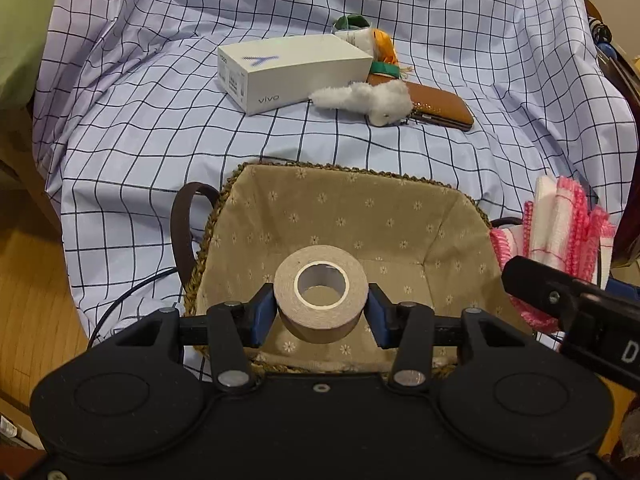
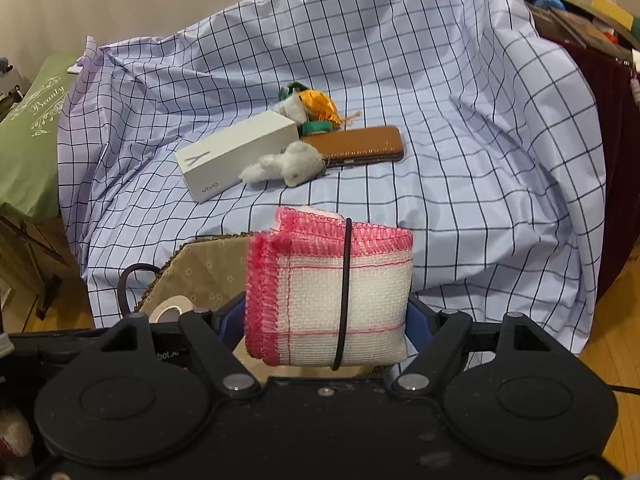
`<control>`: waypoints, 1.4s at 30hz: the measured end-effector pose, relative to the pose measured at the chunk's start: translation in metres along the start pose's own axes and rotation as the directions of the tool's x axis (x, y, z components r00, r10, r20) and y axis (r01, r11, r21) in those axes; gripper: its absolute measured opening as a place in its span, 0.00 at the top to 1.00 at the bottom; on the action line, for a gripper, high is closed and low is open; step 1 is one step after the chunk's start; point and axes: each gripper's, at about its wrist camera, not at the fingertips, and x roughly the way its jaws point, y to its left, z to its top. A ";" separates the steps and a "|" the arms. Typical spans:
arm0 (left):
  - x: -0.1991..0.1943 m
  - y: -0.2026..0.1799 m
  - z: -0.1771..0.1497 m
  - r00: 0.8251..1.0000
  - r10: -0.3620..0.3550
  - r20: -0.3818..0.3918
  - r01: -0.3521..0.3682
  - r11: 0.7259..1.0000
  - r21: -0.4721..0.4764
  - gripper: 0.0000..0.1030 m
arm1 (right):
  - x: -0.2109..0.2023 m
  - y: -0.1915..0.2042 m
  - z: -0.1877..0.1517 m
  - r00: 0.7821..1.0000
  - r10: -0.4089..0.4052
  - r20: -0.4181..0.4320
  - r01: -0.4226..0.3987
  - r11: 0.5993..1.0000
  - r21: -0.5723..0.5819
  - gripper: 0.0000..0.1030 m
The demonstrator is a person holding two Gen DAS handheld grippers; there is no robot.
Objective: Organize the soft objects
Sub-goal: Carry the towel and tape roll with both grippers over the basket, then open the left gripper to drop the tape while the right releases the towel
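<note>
The tan tape roll (image 1: 321, 298) sat clamped in my left hand-held gripper (image 1: 321, 312), above the lined basket (image 1: 400, 216). My right hand-held gripper (image 2: 326, 320) squeezed the pink-edged folded cloth (image 2: 332, 292), just right of that basket. Ahead lay a white plush toy (image 1: 364, 100) beside a white box (image 1: 288, 70).

The left gripper (image 1: 321, 312) and right gripper (image 2: 327, 326) look alike: matte black housings with two round raised discs, silver pivot screws behind the claw, angular black linkage arms, and blue pads (image 1: 262, 316) lining each finger.
</note>
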 end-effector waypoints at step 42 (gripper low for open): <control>0.020 0.001 -0.013 0.998 0.059 -0.022 -0.059 0.998 0.038 0.54 | 0.029 0.005 -0.006 0.994 -0.005 -0.110 0.004 1.000 -0.003 0.25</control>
